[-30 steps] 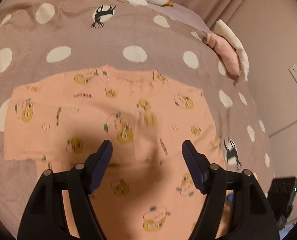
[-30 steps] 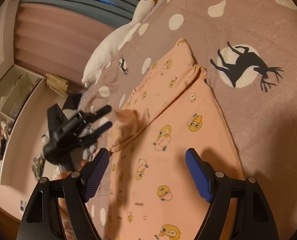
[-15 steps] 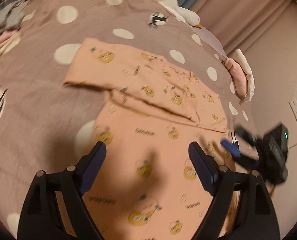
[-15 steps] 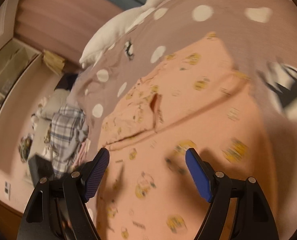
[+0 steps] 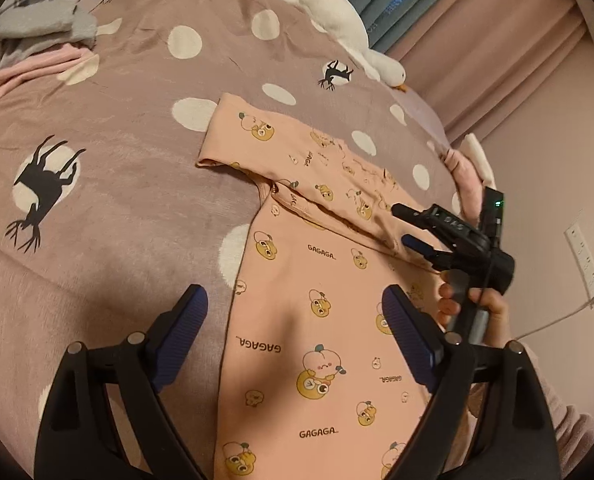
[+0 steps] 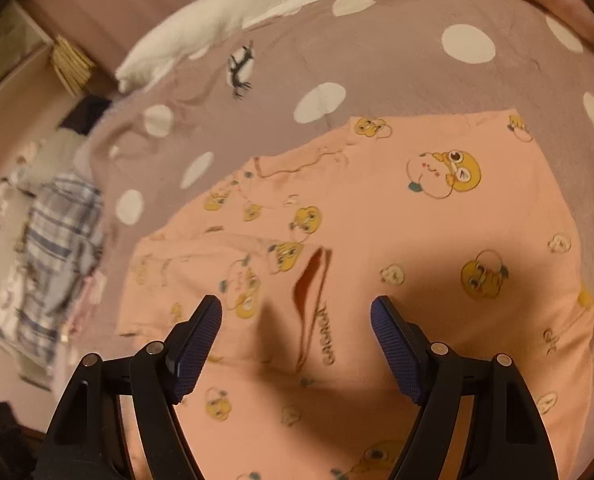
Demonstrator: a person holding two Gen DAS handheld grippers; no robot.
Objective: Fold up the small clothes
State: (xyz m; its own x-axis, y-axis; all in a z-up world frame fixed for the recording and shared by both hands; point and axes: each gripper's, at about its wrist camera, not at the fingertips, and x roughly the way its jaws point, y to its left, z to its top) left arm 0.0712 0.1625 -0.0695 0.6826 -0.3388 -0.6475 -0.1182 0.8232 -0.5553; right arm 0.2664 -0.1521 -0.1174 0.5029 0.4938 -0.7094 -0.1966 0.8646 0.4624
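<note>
1. The left tool (image 5: 295,322) hangs just above the bed with its blue-padded jaws spread wide. They have just been opening further. Nothing is between them; the pads touch no cloth.
2. The right tool (image 6: 297,334) also stands open, its jaws apart over the cloth and gripping nothing.
3. The task's thing is a small peach garment (image 5: 325,320) printed with yellow cartoon faces and the word GAGAGA. It lies flat on a mauve bedspread (image 5: 129,184) with white dots and black deer silhouettes.
4. Only the left wrist view shows the right tool from outside (image 5: 417,228): black, with one blue pad showing, held by a hand (image 5: 477,308) at the garment's right edge. Its jaws are apart there too.
5. That view also shows a sleeve folded across the garment's upper part, its cuff reaching out to the left over the bedspread.
6. In the same view a wall socket strip (image 5: 583,256) and a pink curtain (image 5: 497,40) show on the right.
7. Only the right wrist view shows a narrow slit-like opening (image 6: 311,280) in the garment, darker orange inside, between the two jaws.
8. That view, somewhat blurred, also shows plaid cloth (image 6: 57,248) piled off the bed's left side, and a woven basket (image 6: 71,64) further back.
9. Both views show a white goose plush (image 5: 329,12) at the bed's far edge.
</note>
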